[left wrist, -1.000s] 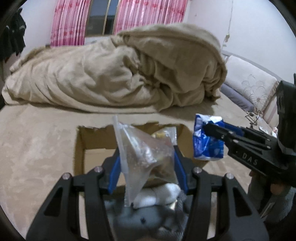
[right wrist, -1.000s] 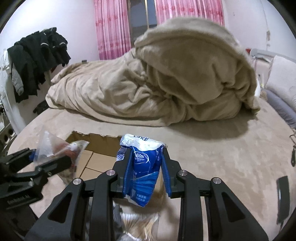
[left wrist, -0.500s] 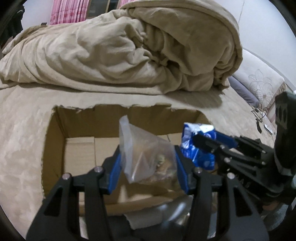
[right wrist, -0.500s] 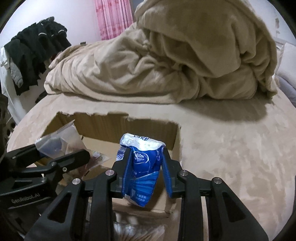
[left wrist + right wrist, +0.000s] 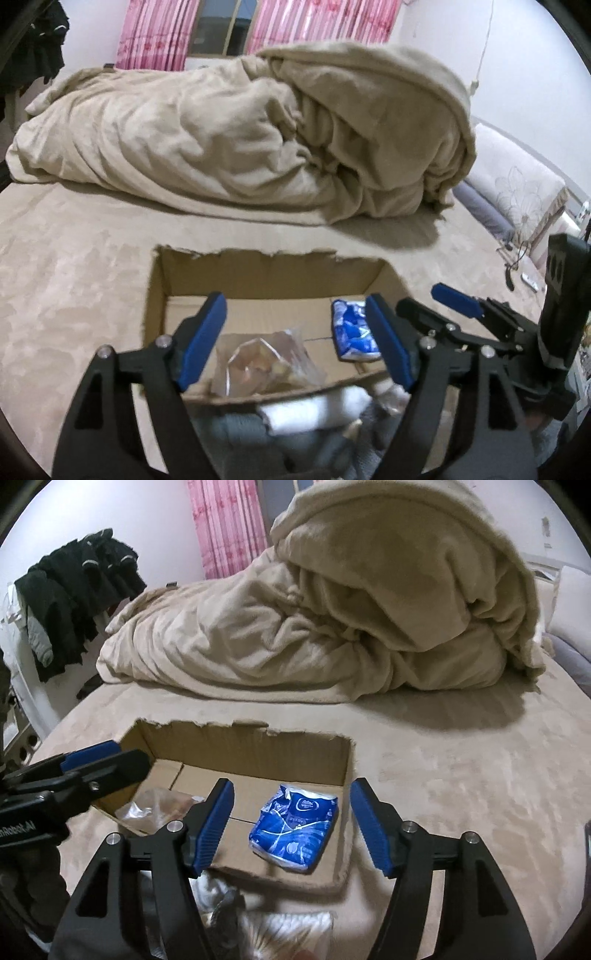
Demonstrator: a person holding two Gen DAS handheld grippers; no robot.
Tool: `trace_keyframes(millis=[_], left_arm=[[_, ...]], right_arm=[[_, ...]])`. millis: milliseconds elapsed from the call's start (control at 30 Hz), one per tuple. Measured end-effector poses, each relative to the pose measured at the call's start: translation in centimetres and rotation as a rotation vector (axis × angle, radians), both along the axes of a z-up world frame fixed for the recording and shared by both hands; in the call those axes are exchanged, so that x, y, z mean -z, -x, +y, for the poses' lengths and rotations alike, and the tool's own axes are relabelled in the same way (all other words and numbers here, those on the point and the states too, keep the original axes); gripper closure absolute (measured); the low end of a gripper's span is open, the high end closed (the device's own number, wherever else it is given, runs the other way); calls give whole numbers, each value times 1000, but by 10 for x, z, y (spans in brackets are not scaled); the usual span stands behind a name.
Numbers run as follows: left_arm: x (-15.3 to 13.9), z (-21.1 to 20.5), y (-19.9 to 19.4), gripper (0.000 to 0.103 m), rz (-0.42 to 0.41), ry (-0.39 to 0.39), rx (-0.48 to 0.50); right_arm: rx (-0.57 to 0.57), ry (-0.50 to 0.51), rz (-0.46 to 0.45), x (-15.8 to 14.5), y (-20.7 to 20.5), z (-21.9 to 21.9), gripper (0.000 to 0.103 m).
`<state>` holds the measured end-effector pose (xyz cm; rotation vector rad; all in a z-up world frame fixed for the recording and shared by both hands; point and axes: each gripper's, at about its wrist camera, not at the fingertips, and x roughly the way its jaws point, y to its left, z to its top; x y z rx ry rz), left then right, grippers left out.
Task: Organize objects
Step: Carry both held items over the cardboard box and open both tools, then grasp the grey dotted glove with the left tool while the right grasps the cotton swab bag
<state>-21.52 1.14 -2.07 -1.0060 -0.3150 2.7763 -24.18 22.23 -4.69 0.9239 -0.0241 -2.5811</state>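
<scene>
Seemingly above box (image 5: 236, 746), both tools spread.

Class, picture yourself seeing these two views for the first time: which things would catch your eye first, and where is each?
The bright blue tissue pack lies at the right of the open cardboard box, with a clear plastic bag at the left. Behind, a heaped beige blanket fills the bed. Both tongs, left and right, hang open above.

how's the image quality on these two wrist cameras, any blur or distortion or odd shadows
Left wrist view: strong fisheye bending with dark corners; the soft items below the cardboard box are motion-blurred, and the clear plastic bag is soft. Right wrist view: same curved edges; the blue tissue pack is fairly sharp, the bottom foreground smeared, and the beige blanket casts a broad shadow on the bed.
</scene>
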Motion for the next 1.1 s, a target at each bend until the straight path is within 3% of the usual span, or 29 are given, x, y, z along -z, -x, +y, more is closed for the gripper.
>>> trace_keyframes(millis=[167, 267, 567, 767, 1100], left_arm=[[-30, -4, -34, 22, 53, -9, -19], [-46, -4, -58, 10, 86, -9, -22], [-71, 8, -114, 9, 137, -4, 16], [-60, 15, -135, 9, 119, -18, 20], [-5, 30, -136, 9, -6, -27, 18]], right_arm=[[30, 11, 34, -28, -28, 13, 34], [32, 18, 56, -43, -49, 19, 34], [18, 44, 136, -81, -111, 35, 33], [2, 42, 174, -91, -141, 41, 33], [-37, 26, 141, -71, -154, 41, 33]])
